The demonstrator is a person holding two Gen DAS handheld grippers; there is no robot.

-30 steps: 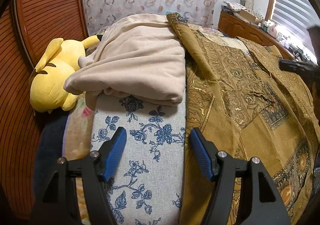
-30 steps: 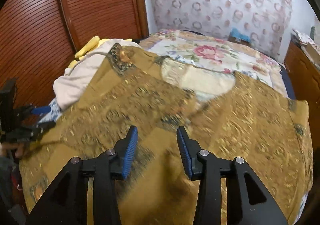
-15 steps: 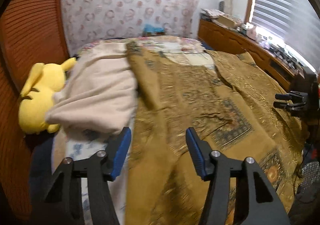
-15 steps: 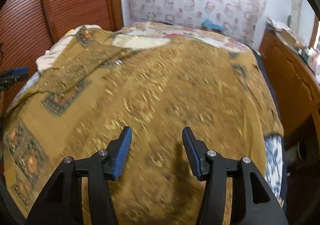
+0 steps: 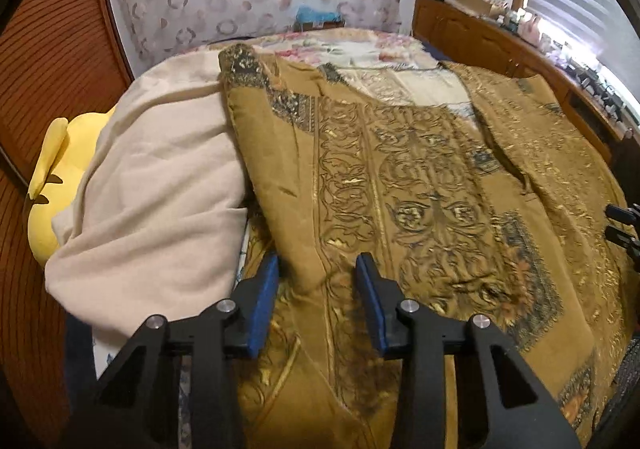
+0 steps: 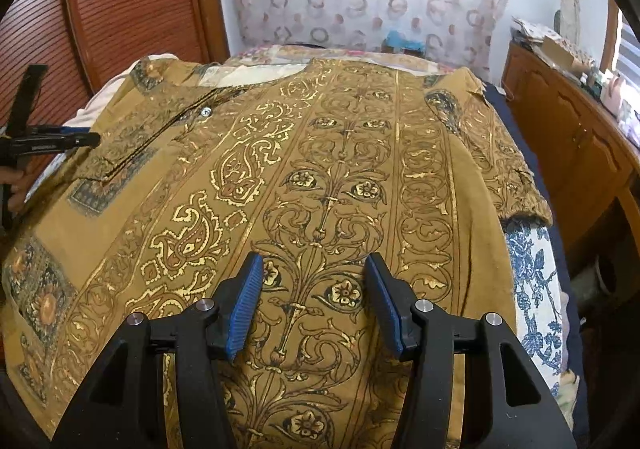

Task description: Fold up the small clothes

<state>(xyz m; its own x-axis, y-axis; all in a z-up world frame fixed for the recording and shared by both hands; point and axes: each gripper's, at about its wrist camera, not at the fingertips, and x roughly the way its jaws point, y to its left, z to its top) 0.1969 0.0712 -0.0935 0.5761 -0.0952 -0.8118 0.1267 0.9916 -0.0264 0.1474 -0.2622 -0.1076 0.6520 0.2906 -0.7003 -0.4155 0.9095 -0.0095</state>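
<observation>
Spread across one bed (image 6: 532, 273) with a blue-flowered sheet lies one ochre garment (image 6: 328, 177) printed in gold scrolls, flat and nearly covering the mattress. Beside it on the far left sit one folded beige cloth (image 5: 160, 185) and one yellow plush toy (image 5: 52, 185). Two claws are in view. The left claw (image 5: 316, 297) hovers over the garment's left edge; its jaws have just been closing, with cloth below but not pinched. The right claw (image 6: 316, 301) hangs spread above the garment's middle, gripping nothing.
</observation>
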